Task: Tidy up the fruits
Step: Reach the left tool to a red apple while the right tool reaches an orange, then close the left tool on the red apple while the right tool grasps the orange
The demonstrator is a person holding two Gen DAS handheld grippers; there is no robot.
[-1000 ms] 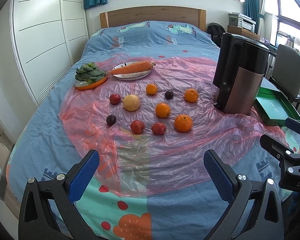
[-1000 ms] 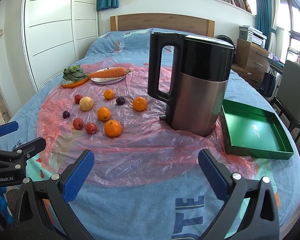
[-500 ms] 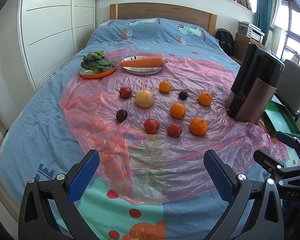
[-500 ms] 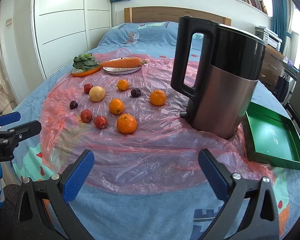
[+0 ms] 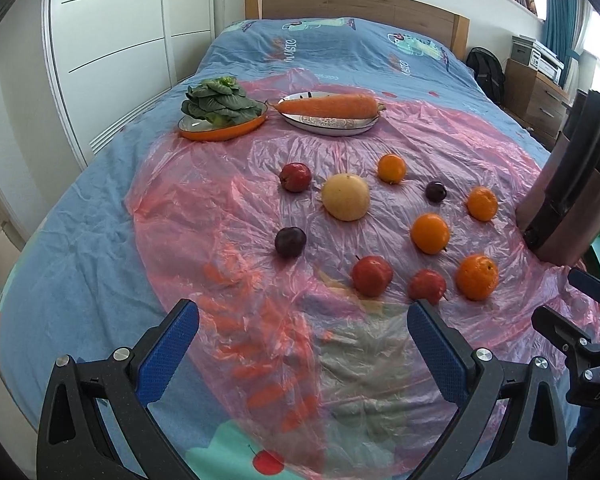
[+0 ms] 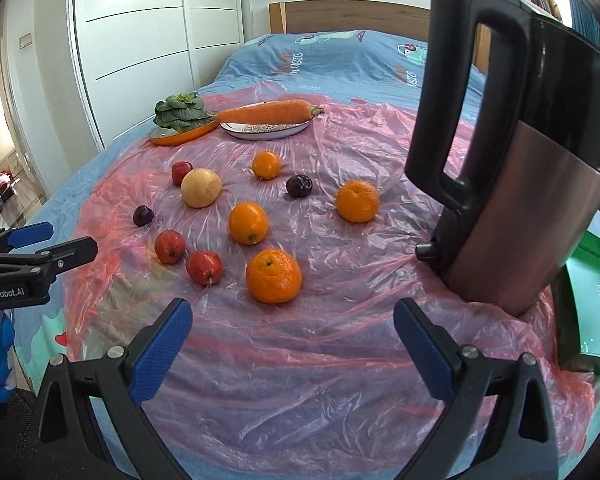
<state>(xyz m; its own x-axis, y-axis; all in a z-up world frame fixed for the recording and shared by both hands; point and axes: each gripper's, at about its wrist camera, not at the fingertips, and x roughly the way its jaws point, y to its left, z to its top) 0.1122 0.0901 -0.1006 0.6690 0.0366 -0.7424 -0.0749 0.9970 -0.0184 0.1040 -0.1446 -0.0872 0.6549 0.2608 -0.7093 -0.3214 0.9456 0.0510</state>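
Several fruits lie loose on a pink plastic sheet [image 5: 220, 216] over the bed: oranges such as the nearest one [image 5: 477, 277] [image 6: 273, 276], red fruits [image 5: 372, 276] [image 6: 204, 267], dark plums [image 5: 290, 242] [image 6: 143, 215] and a pale yellow fruit [image 5: 345, 202] [image 6: 201, 188]. My left gripper [image 5: 302, 350] is open and empty, short of the red fruits. My right gripper [image 6: 292, 348] is open and empty, just short of the nearest orange. A green tray [image 6: 592, 300] lies at the right.
A tall black and copper kettle [image 6: 512, 168] [image 5: 572, 184] stands right of the fruits, between them and the green tray. At the back, an orange dish of leafy greens [image 5: 220, 110] and a plate [image 5: 328, 125] bearing a carrot [image 5: 328, 105]. A wardrobe stands left of the bed.
Both grippers have moved forward and lower toward the fruits, which now look larger and nearer. Both stay open. Nothing on the bed has moved.
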